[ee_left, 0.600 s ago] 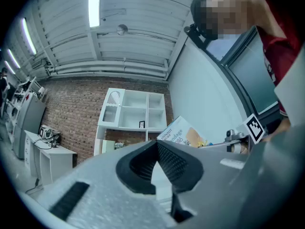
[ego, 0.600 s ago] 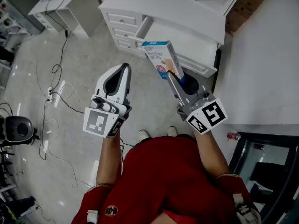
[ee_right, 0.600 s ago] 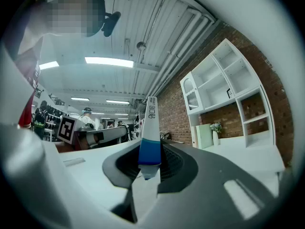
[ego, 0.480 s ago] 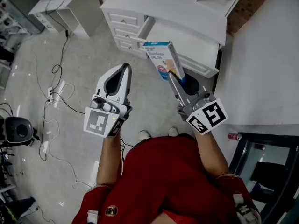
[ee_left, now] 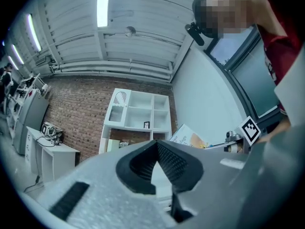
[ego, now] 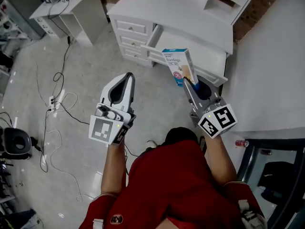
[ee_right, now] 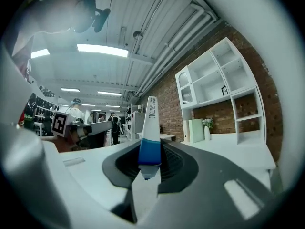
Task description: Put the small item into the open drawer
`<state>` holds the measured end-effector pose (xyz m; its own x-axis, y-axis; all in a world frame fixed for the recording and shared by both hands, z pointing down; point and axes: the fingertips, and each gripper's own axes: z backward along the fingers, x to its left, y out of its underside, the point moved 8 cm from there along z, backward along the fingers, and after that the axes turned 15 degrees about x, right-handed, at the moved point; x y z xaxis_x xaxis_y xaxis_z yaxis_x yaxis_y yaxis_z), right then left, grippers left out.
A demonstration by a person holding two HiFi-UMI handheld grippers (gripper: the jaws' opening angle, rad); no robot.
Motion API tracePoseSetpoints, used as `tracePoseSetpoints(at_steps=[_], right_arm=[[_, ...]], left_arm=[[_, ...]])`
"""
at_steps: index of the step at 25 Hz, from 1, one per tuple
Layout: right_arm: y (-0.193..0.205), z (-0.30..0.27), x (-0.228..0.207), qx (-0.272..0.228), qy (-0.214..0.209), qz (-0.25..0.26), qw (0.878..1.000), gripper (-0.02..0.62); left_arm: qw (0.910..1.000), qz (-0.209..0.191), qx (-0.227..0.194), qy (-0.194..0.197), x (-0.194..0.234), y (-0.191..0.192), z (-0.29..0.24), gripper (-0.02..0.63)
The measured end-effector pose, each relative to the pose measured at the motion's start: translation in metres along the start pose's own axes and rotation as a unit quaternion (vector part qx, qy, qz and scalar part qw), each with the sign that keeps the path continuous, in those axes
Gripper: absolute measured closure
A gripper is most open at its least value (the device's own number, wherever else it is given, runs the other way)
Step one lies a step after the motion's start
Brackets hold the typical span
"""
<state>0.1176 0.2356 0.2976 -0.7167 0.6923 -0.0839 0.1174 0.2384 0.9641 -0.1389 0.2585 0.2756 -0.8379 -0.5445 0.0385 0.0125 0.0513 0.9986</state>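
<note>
I find my right tongs clamped narrowly on a box, with the open drawer just beyond them. My left tongs are closed and empty.

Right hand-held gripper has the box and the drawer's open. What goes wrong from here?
1. The right hand-held gripper pinches the bandage box only at its lower end. Most of the box sticks out tilted, so it may pivot or slip.
2. The open drawer sits partly under the desk top, so the box may catch on that edge going in.
3. Loose cables lie on the floor to the person's left, a possible trip hazard.
</note>
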Motion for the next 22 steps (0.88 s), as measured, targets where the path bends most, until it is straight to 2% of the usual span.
tracePoseSetpoints(at_steps=[7, 11, 17, 22], right_arm=[[-0.009, -0.050, -0.054, 0.048, 0.032, 0.021, 0.998, 0.520], [-0.006, -0.095, -0.097, 0.080, 0.044, 0.030, 0.995, 0.520], [0.009, -0.179, -0.175, 0.130, 0.059, 0.049, 0.988, 0.520], [0.041, -0.250, -0.230, 0.199, 0.058, 0.055, 0.977, 0.521]], left_arm=[[0.9998, 0.016, 0.004, -0.008, 0.039, 0.009, -0.023, 0.607], [0.9996, 0.013, 0.020, -0.017, 0.072, 0.018, -0.049, 0.607], [0.9985, 0.002, 0.040, -0.036, 0.127, 0.023, -0.118, 0.607], [0.9974, 0.007, 0.053, -0.048, 0.166, 0.029, -0.186, 0.607]])
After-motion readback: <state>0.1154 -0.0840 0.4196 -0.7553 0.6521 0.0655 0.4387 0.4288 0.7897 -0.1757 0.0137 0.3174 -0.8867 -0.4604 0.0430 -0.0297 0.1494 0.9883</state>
